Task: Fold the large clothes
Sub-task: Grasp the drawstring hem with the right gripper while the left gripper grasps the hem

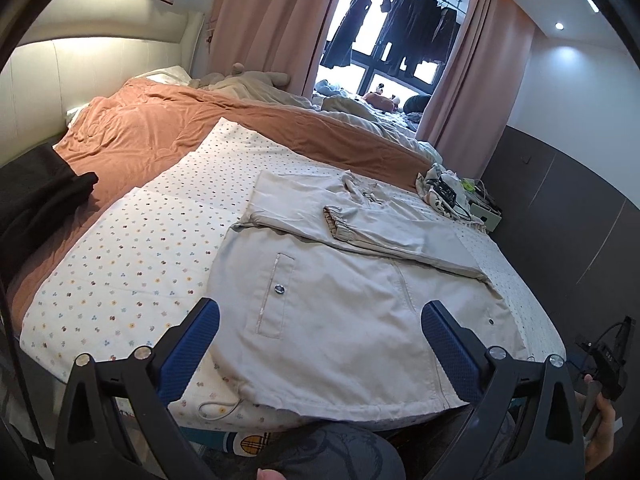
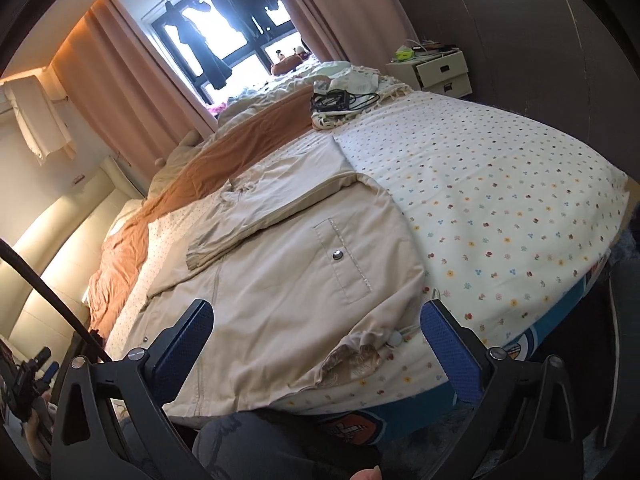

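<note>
Pink curtains [image 1: 256, 20] frame a bright window where dark clothes [image 1: 400, 32] hang on a rail, and below it the bed [image 1: 120, 248] carries a flower-dotted sheet with a rust-brown blanket [image 1: 160, 128] pushed toward the headboard. One beige jacket [image 1: 340, 312] lies flat on the sheet near the foot edge, front up, with one sleeve [image 1: 380, 232] folded across its chest and two snap pockets showing. Two grippers hover at that edge, neither touching cloth. From its own camera, the left hand-held gripper [image 1: 320, 344] is held low and level, its blue-padded fingers spread wide, the jacket's hem lying just beyond and between them. The right hand-held gripper [image 2: 318, 346] sits tilted, likewise spread wide, with the hem's turned-up corner and drawcord [image 2: 400, 338] just ahead between its fingers. One white nightstand [image 2: 440, 70] stands beyond the bed's far corner, beside a tangle of black cables [image 2: 340, 100].
</note>
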Motion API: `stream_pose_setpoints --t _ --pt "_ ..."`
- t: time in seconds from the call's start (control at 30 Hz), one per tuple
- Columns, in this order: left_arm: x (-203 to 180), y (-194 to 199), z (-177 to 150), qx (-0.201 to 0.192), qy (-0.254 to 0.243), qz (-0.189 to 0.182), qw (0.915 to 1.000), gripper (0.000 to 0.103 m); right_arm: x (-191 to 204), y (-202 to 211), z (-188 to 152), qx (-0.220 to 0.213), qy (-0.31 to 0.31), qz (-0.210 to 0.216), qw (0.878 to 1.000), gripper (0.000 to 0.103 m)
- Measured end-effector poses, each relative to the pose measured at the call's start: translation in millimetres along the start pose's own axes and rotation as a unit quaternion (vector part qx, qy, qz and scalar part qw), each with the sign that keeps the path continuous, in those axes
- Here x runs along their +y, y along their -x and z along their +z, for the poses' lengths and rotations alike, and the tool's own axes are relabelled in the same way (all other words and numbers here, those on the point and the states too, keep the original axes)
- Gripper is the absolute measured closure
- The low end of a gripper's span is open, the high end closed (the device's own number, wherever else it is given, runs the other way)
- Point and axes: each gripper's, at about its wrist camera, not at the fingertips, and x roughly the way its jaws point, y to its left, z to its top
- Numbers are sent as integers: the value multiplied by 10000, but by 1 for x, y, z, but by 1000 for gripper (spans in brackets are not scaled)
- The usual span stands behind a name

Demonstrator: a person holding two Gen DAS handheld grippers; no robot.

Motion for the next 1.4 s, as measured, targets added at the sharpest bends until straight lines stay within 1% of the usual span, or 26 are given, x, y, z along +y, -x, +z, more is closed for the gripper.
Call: stream_pose_setpoints --t 0.1,0.17,0.27,0.43,0.53,0.57,0.63,0.67,0.7,0.77,0.8,0.83,0.9,0.93,1.0,1.2,1.33,1.4 --pt "10 8 -11 62 52 -20 10000 0 -7 13 -11 -179 45 123 9998 0" --pt "18 12 -18 101 115 -65 9999 0 -9 15 -19 -57 244 161 9996 0" --pt "30 18 -30 83 226 -181 9995 0 -14 18 -28 -15 413 143 9990 0" --pt "52 16 -45 165 537 -339 9978 0 -26 17 -28 361 112 153 9992 0" --pt "62 12 -54 227 701 -434 9963 0 -32 17 -28 362 -77 221 9991 0" --pt "65 10 -56 256 741 -462 9959 1 -35 16 -28 364 -153 237 9989 0" --pt "70 2 -59 356 857 -576 9940 7 -39 11 -30 423 -316 320 9981 0" --pt "72 -4 -60 442 929 -669 9924 11 -40 7 -32 470 -394 357 9975 0" --pt "74 -9 -61 515 995 -748 9909 18 -42 4 -33 505 -467 396 9968 0" --pt "78 -21 -63 656 1097 -774 9888 28 -43 -4 -36 545 -580 491 9956 0" --pt "80 -27 -65 724 1158 -779 9876 29 -44 -10 -37 578 -624 518 9950 4" --pt "82 -33 -66 782 1237 -796 9860 29 -45 -16 -38 618 -685 540 9943 12" --pt "85 -45 -68 887 1381 -810 9831 30 -48 -31 -38 753 -862 644 9913 22" --pt "86 -50 -69 935 1442 -814 9818 31 -49 -38 -39 810 -977 729 9892 23" --pt "90 -61 -70 1028 1581 -833 9785 38 -52 -53 -38 902 -1170 855 9853 24" --pt "104 -91 -72 1305 1916 -760 9698 39 -60 -98 -36 1122 -1518 696 9795 24" --pt "114 -107 -73 1462 2112 -734 9637 39 -62 -120 -39 1250 -1765 799 9731 24" --pt "118 -115 -72 1513 2212 -755 9605 39 -62 -130 -39 1290 -1907 922 9688 24"
